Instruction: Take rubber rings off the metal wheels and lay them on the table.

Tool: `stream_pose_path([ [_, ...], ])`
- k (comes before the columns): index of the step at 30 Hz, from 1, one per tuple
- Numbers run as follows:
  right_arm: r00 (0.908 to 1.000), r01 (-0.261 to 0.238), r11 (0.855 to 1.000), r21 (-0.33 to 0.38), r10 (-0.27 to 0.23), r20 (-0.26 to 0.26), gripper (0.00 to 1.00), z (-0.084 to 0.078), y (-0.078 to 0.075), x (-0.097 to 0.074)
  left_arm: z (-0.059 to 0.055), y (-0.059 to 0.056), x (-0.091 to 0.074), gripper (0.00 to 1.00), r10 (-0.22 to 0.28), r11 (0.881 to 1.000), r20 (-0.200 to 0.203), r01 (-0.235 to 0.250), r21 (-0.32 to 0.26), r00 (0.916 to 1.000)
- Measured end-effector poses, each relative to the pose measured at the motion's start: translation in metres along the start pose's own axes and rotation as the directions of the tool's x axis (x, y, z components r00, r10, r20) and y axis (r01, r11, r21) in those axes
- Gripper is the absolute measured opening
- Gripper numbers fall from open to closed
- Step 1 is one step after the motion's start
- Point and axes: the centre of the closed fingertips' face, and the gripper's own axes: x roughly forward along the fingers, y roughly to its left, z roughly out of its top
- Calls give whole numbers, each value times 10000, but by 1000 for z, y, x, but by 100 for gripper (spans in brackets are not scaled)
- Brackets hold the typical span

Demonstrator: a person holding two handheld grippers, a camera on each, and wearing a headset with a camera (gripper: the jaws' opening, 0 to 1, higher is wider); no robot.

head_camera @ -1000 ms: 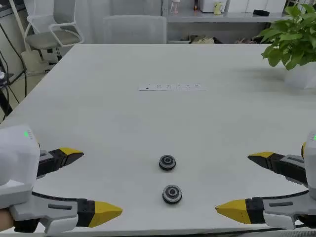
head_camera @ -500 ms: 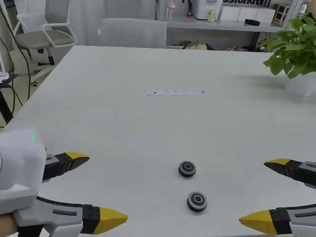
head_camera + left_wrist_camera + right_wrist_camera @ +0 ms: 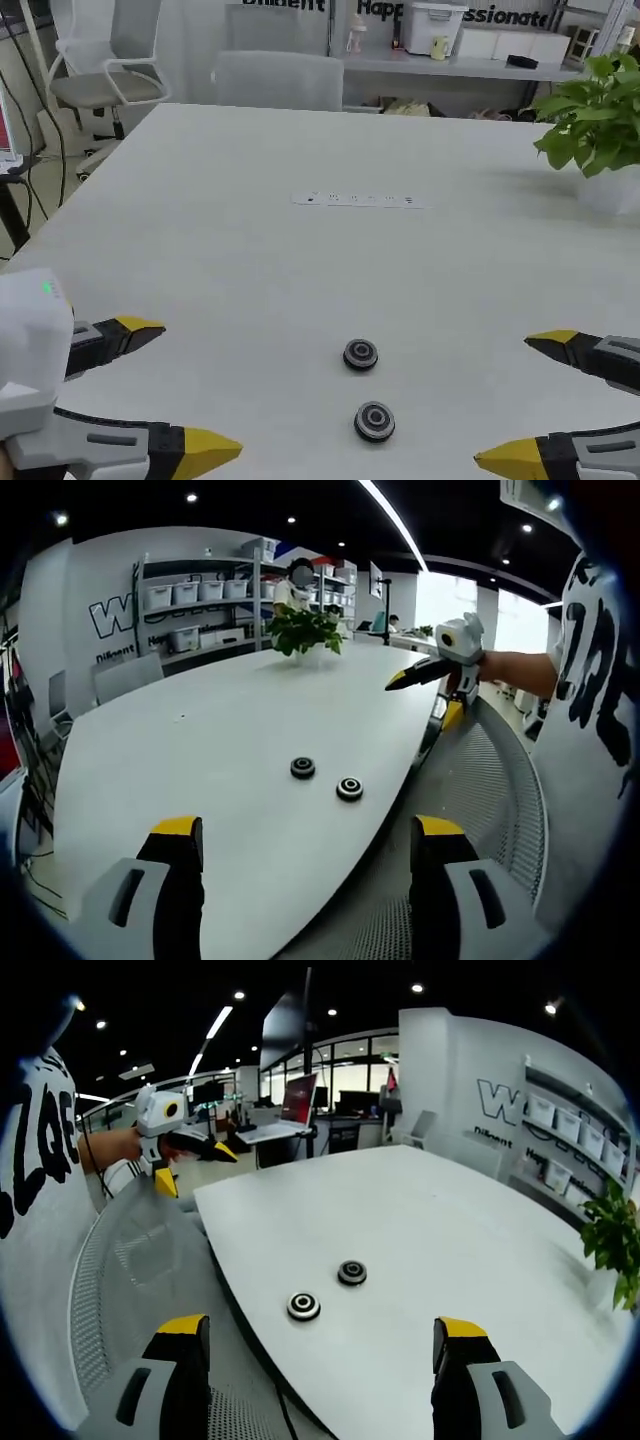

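Head view: far wheel (image 3: 360, 354) and near wheel (image 3: 374, 421), each black-rimmed round a silvery hub, lie flat on the surface (image 3: 250, 260) between my left gripper (image 3: 199, 388) and right gripper (image 3: 503, 401), both spread wide.

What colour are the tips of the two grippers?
Yellow. The head view shows it best, on the left gripper and the right gripper.

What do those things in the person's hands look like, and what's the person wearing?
The left tool and right tool match: pale grey-white plastic bodies, two long black jaws ending in pointed yellow tips. The person wears a white top with large black lettering.
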Motion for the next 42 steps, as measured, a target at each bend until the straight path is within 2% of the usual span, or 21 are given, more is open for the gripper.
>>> stream_pose_path([
  [11,9992,-406,9990,-194,407,22,92,-8,-9,4,6,6,5,84,503,9986,-40,-503,-158,9987],
  [24,9980,-622,9977,-269,623,46,92,-14,-23,8,14,11,17,84,686,9975,-118,-688,-128,9976],
  [30,9973,-710,9971,-268,714,144,92,-13,-24,10,14,12,21,84,701,9975,-188,-703,-114,9974],
  [38,9963,-864,9957,-344,863,-26,92,-18,-26,17,4,12,26,84,596,9979,-438,-606,-210,9973],
  [42,9955,-945,9949,-347,944,-45,91,-16,-24,21,5,14,27,84,575,9981,-481,-584,-177,9972],
])
